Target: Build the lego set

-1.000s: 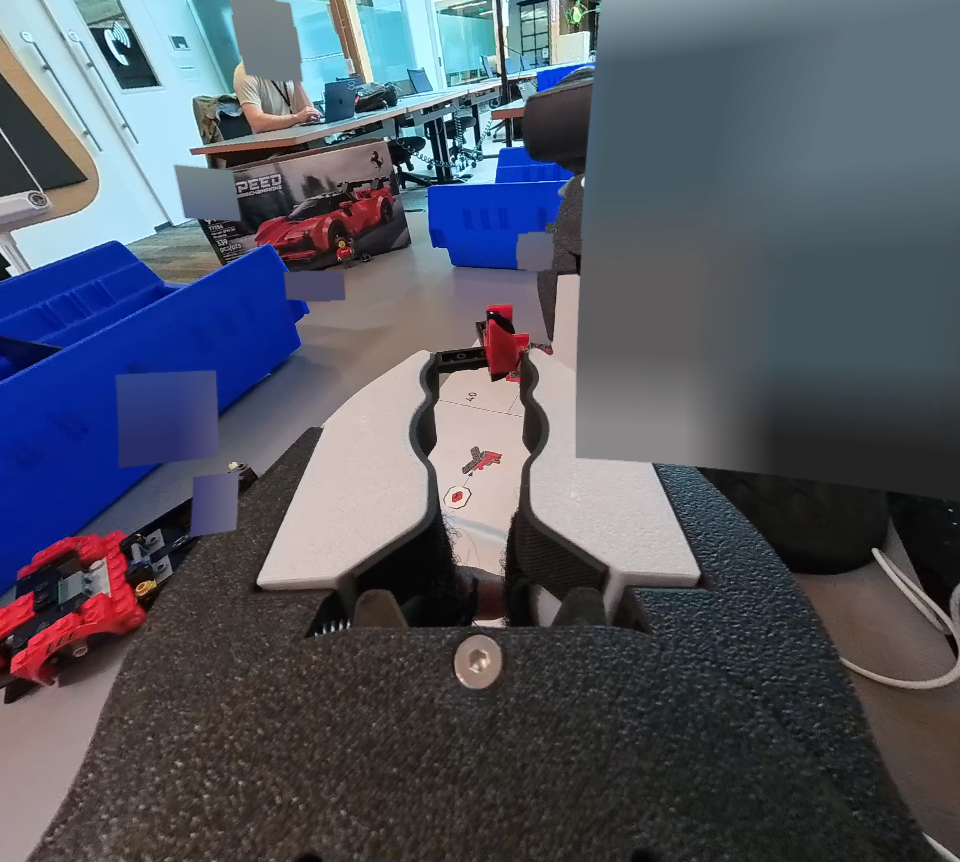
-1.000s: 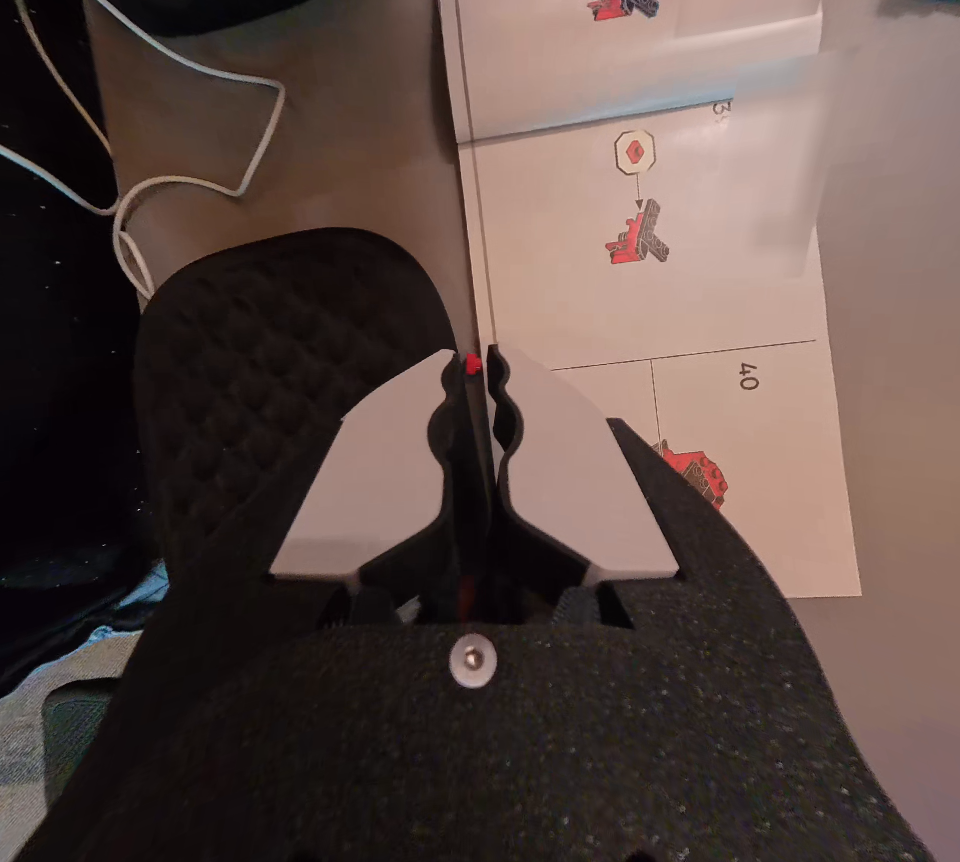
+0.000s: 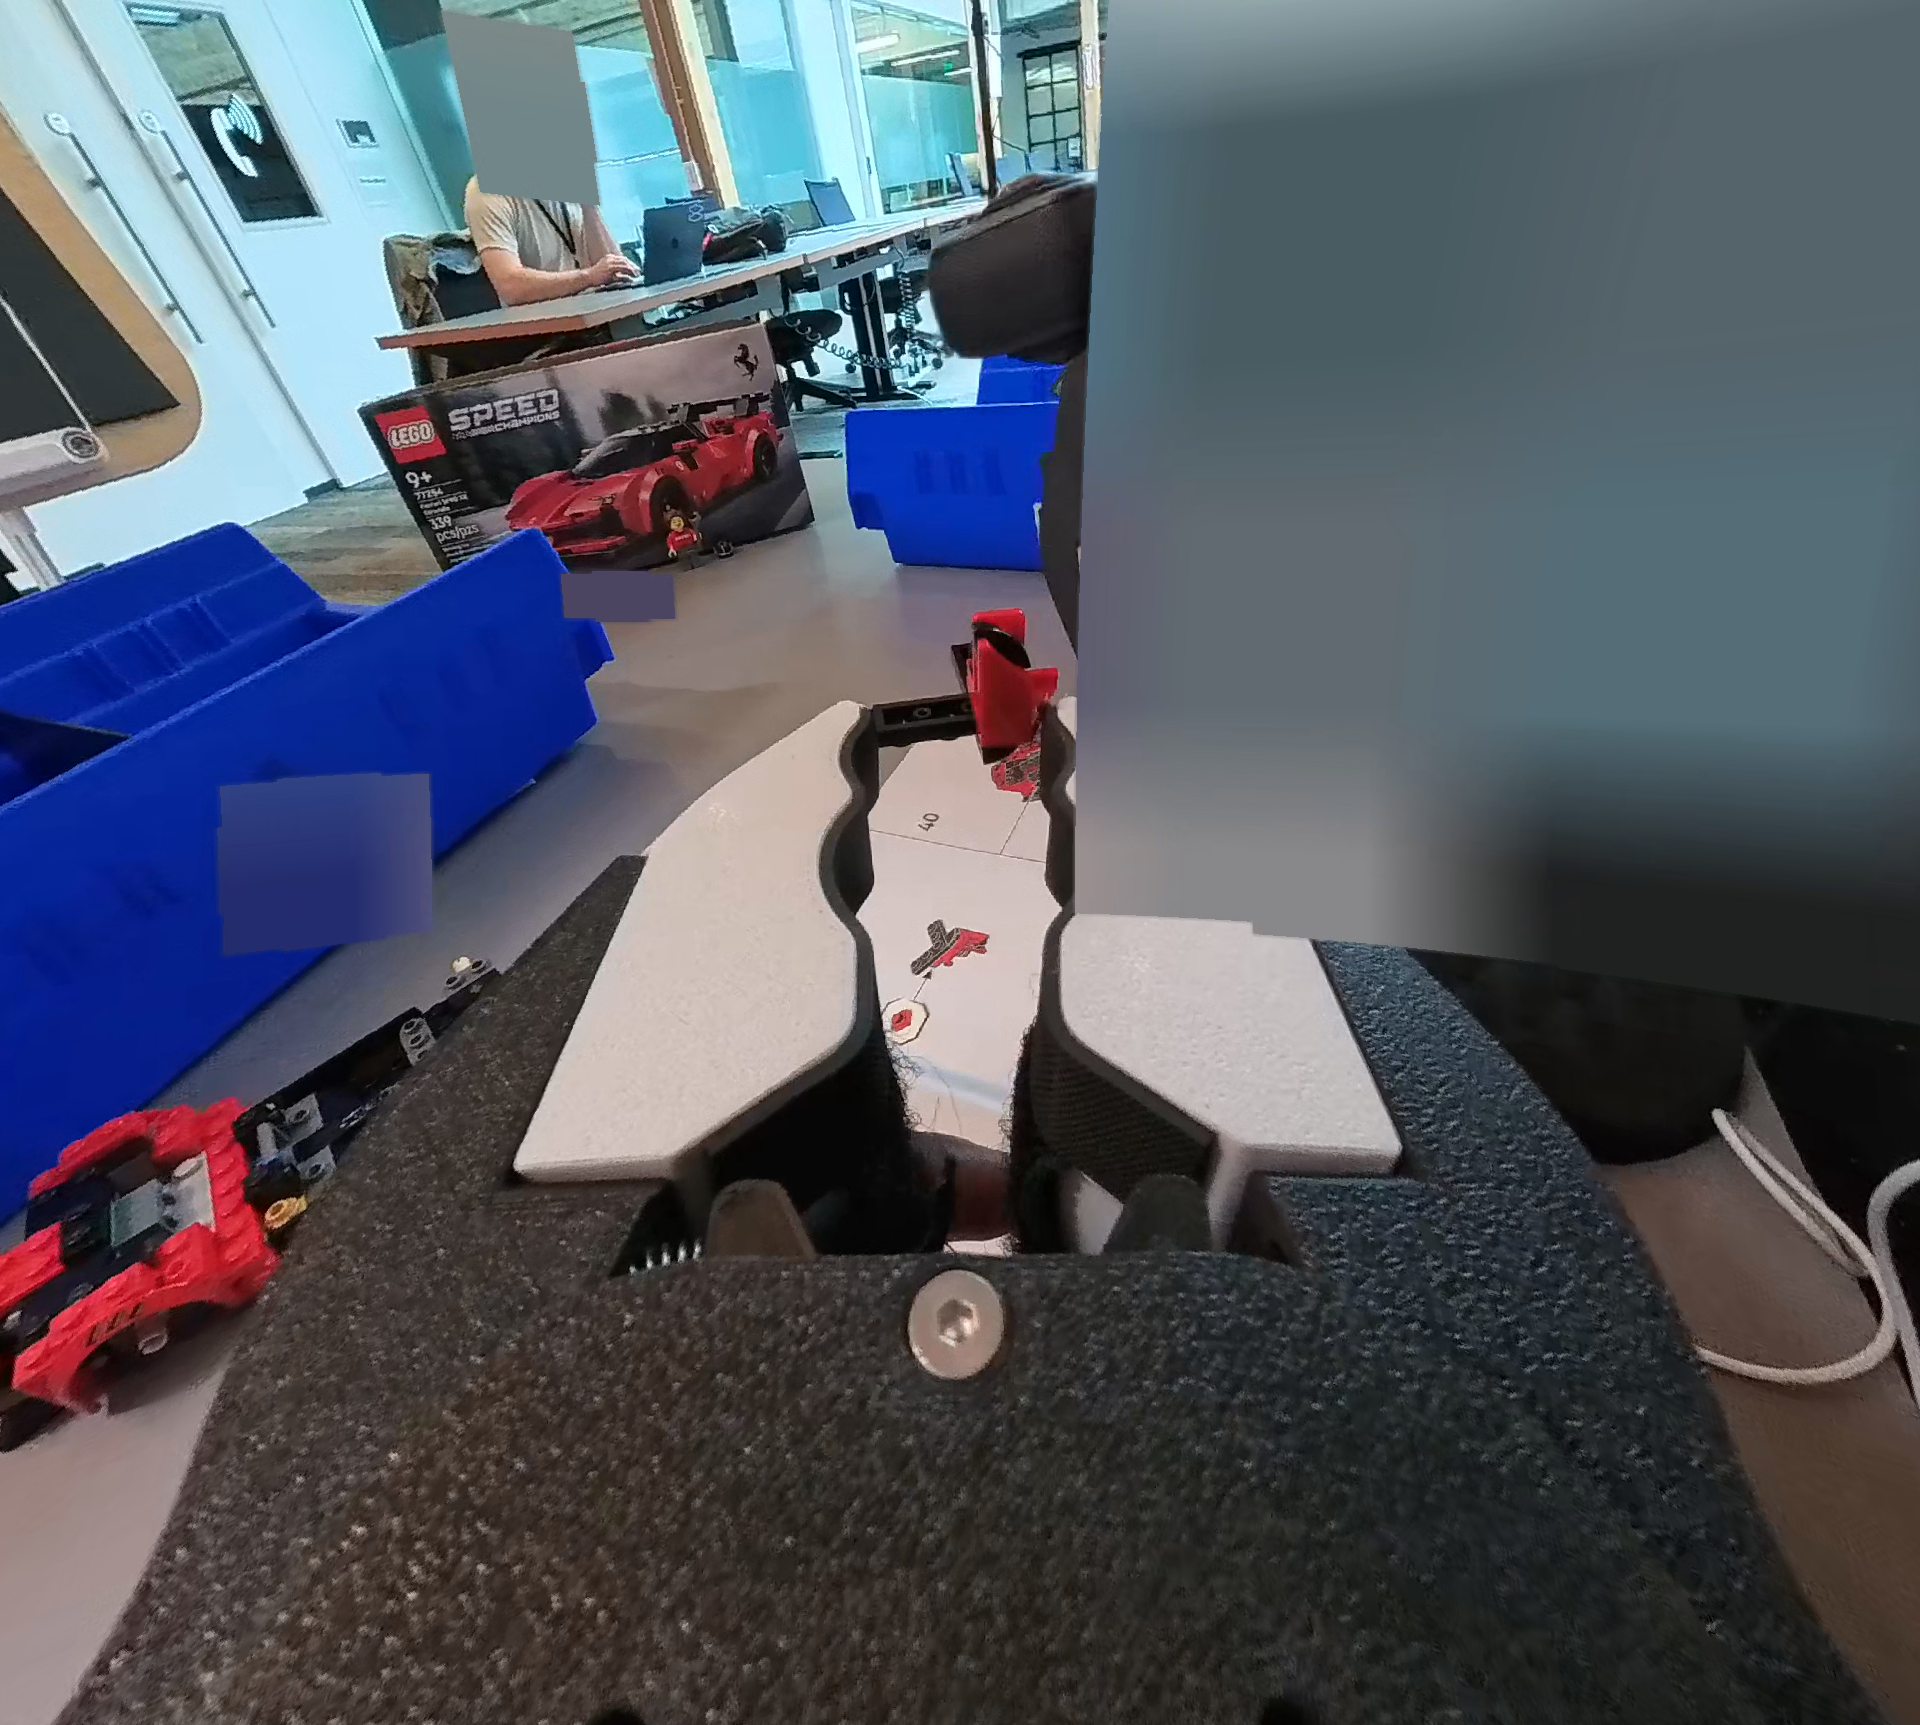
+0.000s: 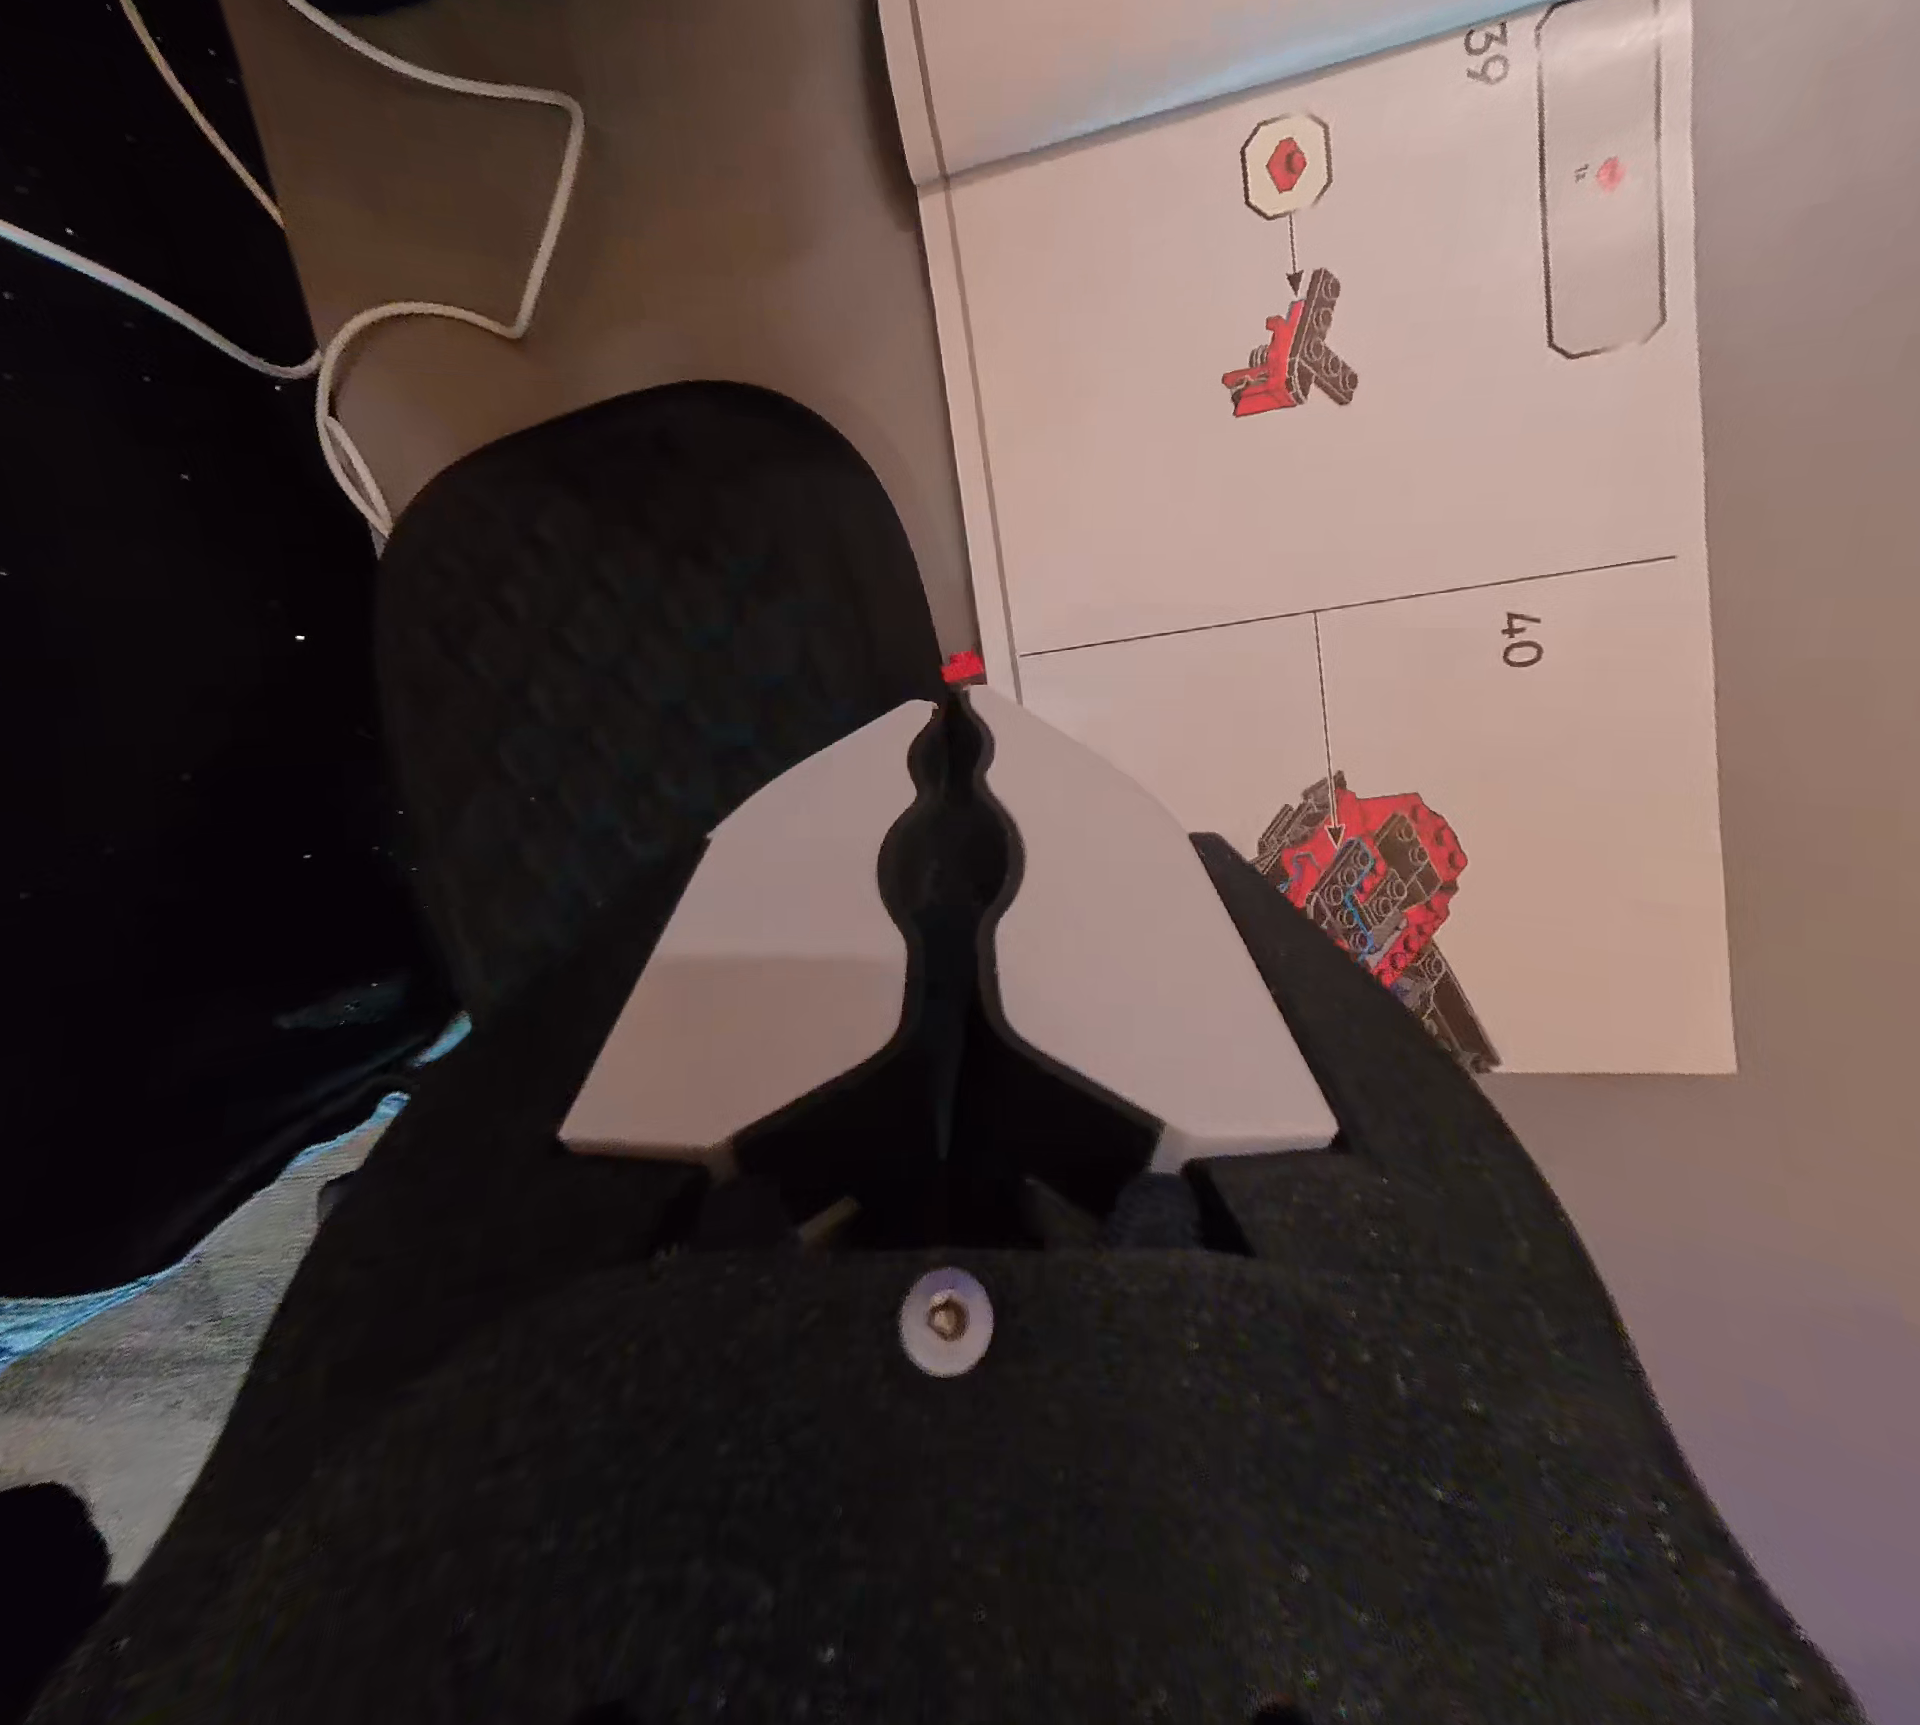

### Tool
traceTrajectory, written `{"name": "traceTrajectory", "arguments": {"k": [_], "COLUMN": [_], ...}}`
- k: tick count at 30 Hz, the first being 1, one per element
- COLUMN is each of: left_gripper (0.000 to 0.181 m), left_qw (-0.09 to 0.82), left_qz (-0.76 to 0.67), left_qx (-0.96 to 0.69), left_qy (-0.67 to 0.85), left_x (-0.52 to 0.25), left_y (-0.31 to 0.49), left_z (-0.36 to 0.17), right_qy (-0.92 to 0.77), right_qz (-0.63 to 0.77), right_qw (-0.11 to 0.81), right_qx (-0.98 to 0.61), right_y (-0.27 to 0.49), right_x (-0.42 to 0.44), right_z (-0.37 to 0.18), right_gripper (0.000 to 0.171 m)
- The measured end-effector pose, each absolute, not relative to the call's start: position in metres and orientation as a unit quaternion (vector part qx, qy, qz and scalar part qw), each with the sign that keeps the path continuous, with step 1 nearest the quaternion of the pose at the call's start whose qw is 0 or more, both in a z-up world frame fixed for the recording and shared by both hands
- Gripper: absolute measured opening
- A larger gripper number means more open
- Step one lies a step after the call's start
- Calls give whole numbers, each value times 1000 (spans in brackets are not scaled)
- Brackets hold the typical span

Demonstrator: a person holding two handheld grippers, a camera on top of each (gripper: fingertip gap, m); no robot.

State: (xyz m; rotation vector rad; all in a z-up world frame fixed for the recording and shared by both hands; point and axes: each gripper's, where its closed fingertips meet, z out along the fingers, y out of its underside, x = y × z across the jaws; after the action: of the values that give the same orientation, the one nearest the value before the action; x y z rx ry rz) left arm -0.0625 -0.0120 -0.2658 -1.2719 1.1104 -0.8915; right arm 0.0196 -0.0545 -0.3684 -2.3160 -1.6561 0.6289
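My left gripper (image 3: 958, 719) is shut on a small black-and-red lego sub-assembly (image 3: 1000, 678). Its black plate spans the fingertips and its red part stands up on the right, above the open instruction booklet (image 3: 935, 896). My right gripper (image 4: 961, 701) is shut, pinching a tiny red lego piece (image 4: 961, 667) at its very tips. It hangs over the left edge of the booklet (image 4: 1351, 449). A partly built red car (image 3: 125, 1249) lies at lower left on the table.
The lego box (image 3: 592, 460) stands at the back, with blue bins at left (image 3: 312, 740) and behind (image 3: 945, 480). A white cable (image 4: 343, 169) loops on the table by a black textured rounded object (image 4: 644, 636). A person sits at a far desk. My hands' fingertips stand some 15 centimetres from each other. It is some 25 centimetres from my left tips to the partly built red car (image 3: 125, 1249).
My right gripper's jaws have closed fully together, and the tiny red piece now sticks out at the tips. The left gripper and its sub-assembly have barely moved.
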Motion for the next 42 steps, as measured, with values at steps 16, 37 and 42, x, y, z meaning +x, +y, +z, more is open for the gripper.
{"name": "traceTrajectory", "arguments": {"k": [16, 37, 42], "left_gripper": [29, 29, 29], "left_qw": [584, 582, 587], "left_qz": [-353, -384, -389], "left_qx": [-547, -536, -521], "left_qy": [486, 476, 482], "left_x": [-63, -63, -61], "left_y": [-7, -14, -22], "left_z": [-273, -264, -258], "right_qy": [-914, -636, -608], "right_qz": [89, 295, 171], "right_qw": [104, -158, -199], "right_qx": [-383, -695, -750], "right_y": [-48, -114, -129], "right_x": [14, 27, 50], "right_z": [-385, -331, -375], "right_gripper": [15, 5, 5]}}
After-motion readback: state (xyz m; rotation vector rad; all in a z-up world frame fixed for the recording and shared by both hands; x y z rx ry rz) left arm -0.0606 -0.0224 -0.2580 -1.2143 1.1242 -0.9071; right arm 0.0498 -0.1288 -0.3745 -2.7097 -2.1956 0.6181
